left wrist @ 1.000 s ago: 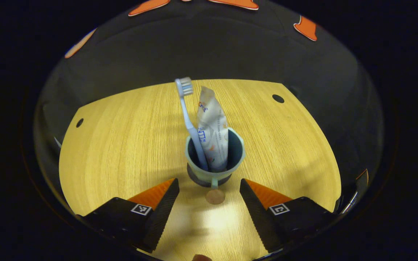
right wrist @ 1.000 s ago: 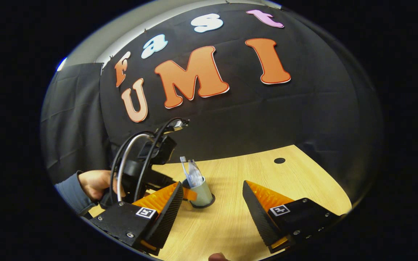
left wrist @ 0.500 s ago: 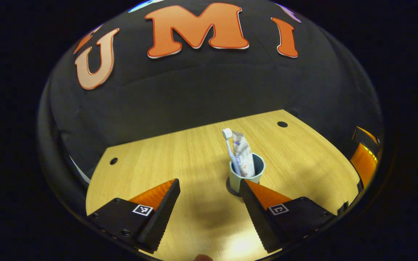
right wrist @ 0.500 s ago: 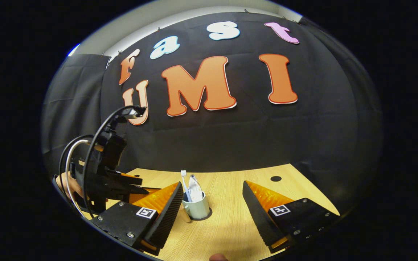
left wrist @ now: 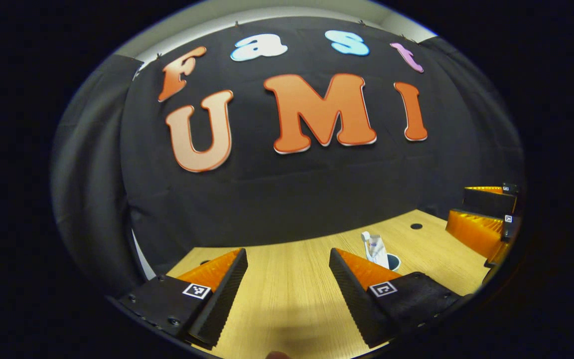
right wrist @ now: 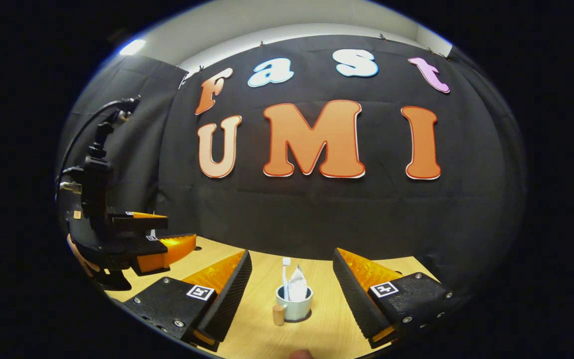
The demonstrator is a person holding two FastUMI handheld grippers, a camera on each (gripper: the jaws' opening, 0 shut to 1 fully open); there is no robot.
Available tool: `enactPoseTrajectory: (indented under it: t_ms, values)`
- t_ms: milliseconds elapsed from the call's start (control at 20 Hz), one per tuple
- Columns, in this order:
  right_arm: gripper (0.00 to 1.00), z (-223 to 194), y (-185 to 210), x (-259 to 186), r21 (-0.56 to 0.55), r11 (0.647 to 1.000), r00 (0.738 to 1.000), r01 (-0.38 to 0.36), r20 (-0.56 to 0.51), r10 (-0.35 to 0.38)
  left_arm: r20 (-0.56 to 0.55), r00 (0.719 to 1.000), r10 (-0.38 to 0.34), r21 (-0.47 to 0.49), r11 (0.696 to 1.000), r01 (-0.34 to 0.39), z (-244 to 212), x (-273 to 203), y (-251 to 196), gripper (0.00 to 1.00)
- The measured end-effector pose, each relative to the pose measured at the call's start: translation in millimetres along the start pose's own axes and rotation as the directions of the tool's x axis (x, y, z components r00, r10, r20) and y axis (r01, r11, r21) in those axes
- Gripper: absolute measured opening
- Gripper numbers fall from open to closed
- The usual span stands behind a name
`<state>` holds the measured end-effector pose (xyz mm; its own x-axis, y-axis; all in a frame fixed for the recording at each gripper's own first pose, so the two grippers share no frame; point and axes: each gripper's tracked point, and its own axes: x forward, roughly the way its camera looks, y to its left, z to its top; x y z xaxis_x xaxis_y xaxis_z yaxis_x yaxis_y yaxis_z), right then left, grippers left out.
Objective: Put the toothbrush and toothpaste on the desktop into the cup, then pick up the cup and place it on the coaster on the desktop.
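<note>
The pale green cup (right wrist: pixel 294 308) stands upright on a dark round coaster (right wrist: pixel 308 317) on the wooden desktop (right wrist: pixel 262 284). A toothbrush (right wrist: pixel 285 276) and a white toothpaste tube (right wrist: pixel 298 289) stick up out of it. Its handle, with a wooden end (right wrist: pixel 278 314), points toward me. My right gripper (right wrist: pixel 292 254) is open, back from the cup, which lies low between its fingers. My left gripper (left wrist: pixel 288 254) is open and holds nothing. In the left gripper view the cup (left wrist: pixel 391 261) and the tube (left wrist: pixel 377 249) peek out behind the right finger.
The left gripper (right wrist: pixel 180 229) with its cables hangs over the desk's left side, a hand (right wrist: pixel 74 248) behind it. The right gripper (left wrist: pixel 459 204) is at the far right of the left gripper view. A cable hole (left wrist: pixel 416 226) lies in the desk beyond the cup.
Both grippers have drawn back from the cup and tilted up toward the wall. The left one has moved off to the left. The cup stays on the coaster.
</note>
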<state>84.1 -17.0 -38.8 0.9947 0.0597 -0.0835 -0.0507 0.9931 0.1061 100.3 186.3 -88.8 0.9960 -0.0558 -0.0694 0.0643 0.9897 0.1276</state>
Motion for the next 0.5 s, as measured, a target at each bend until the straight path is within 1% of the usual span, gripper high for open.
enactPoseTrajectory:
  t_ms: [150,250,300,350,500]
  values:
    - [0.98,6,19,3,-0.004,1.0,1.0,-0.016,0.016,0.016,0.076,0.997,0.016,-0.012,1.0,-0.015,15,-21,21,0.99]
    - [0.98,5,28,5,0.003,1.0,0.999,-0.029,0.017,0.029,0.095,0.995,0.03,-0.031,0.999,-0.027,17,-27,31,1.0]
    - [0.98,6,33,5,0.003,0.999,0.999,-0.038,0.019,0.038,0.101,0.994,0.038,-0.036,0.999,-0.035,14,-30,34,0.99]
    - [0.98,8,36,5,0.001,0.999,0.999,-0.041,0.026,0.041,0.108,0.993,0.046,-0.042,0.998,-0.042,13,-31,39,1.0]
    - [0.98,9,42,4,0.007,0.999,0.998,-0.046,0.047,0.046,0.138,0.988,0.066,-0.072,0.996,-0.056,12,-35,47,0.99]
